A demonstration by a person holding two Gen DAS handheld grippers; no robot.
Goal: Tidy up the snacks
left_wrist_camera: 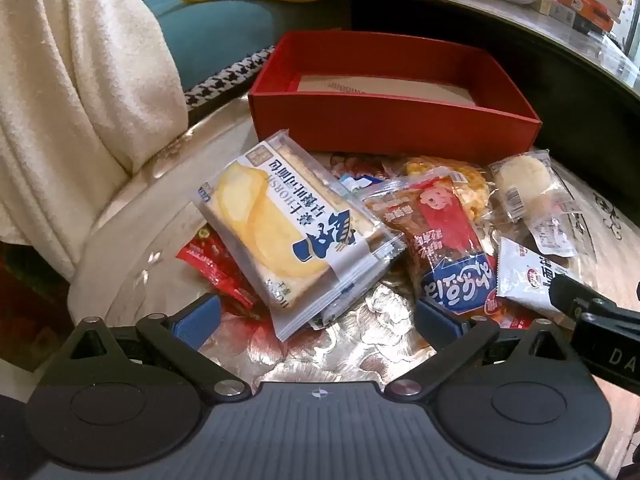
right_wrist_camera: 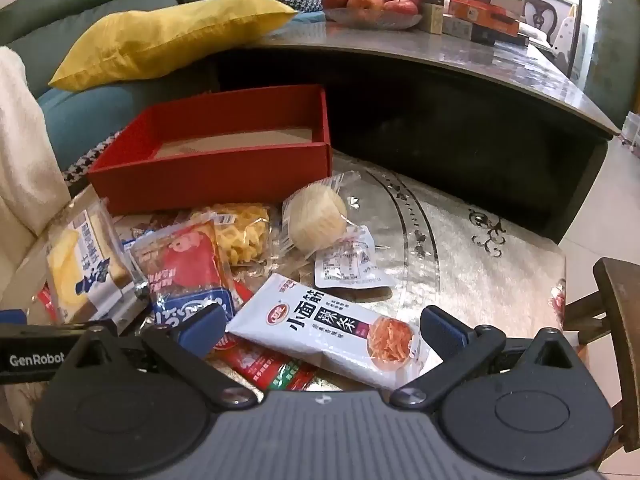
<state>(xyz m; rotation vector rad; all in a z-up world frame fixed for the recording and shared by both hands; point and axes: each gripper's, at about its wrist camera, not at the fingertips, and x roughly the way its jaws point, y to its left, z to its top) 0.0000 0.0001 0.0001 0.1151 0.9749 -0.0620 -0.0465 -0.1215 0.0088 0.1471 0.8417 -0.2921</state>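
Note:
An empty red box [left_wrist_camera: 392, 120] [right_wrist_camera: 208, 176] stands at the back of a small round table. In front of it lies a pile of snacks: a white bread packet [left_wrist_camera: 288, 232] [right_wrist_camera: 80, 272], a red-and-blue packet [left_wrist_camera: 448, 240] [right_wrist_camera: 188, 272], a yellow noodle snack [right_wrist_camera: 240, 232], a round pastry in clear wrap [left_wrist_camera: 524, 184] [right_wrist_camera: 316, 220] and a white gluten-strip packet [right_wrist_camera: 332, 332] [left_wrist_camera: 524, 284]. My left gripper [left_wrist_camera: 316, 316] is open just before the bread packet. My right gripper [right_wrist_camera: 324, 328] is open, with the white packet between its fingers.
The table has a shiny floral cloth [right_wrist_camera: 480, 264]. A white blanket [left_wrist_camera: 72, 100] and yellow cushion [right_wrist_camera: 160, 36] lie on the sofa at left. A dark coffee table [right_wrist_camera: 440, 64] behind holds apples and boxes. A wooden chair [right_wrist_camera: 616, 320] stands at right.

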